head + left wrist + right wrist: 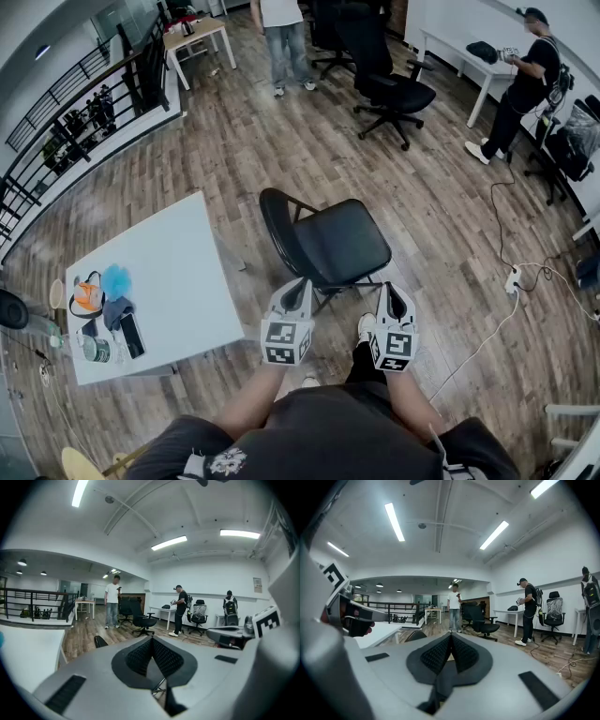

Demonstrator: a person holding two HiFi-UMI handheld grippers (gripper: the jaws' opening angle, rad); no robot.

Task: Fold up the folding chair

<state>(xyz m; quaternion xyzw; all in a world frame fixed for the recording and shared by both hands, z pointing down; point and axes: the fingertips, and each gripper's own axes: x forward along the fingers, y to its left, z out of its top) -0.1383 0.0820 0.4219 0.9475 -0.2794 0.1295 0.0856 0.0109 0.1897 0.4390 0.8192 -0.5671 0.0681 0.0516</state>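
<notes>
The black folding chair [330, 246] stands unfolded on the wood floor just in front of me, its backrest [277, 225] on the left side. My left gripper [302, 283] hangs shut and empty near the seat's front edge. My right gripper [392, 287] is also shut and empty, just right of the seat's front corner. In the left gripper view the jaws [152, 641] are pressed together, and the chair's backrest [100, 641] peeks over the gripper body. The right gripper view shows closed jaws [451, 639] with the backrest [415, 635] behind them.
A white table [183, 281] with small items stands close to the chair's left. A black office chair [389, 89] and two standing people are farther off. A power strip and cable [514, 279] lie on the floor to the right. A railing [66, 131] runs along the far left.
</notes>
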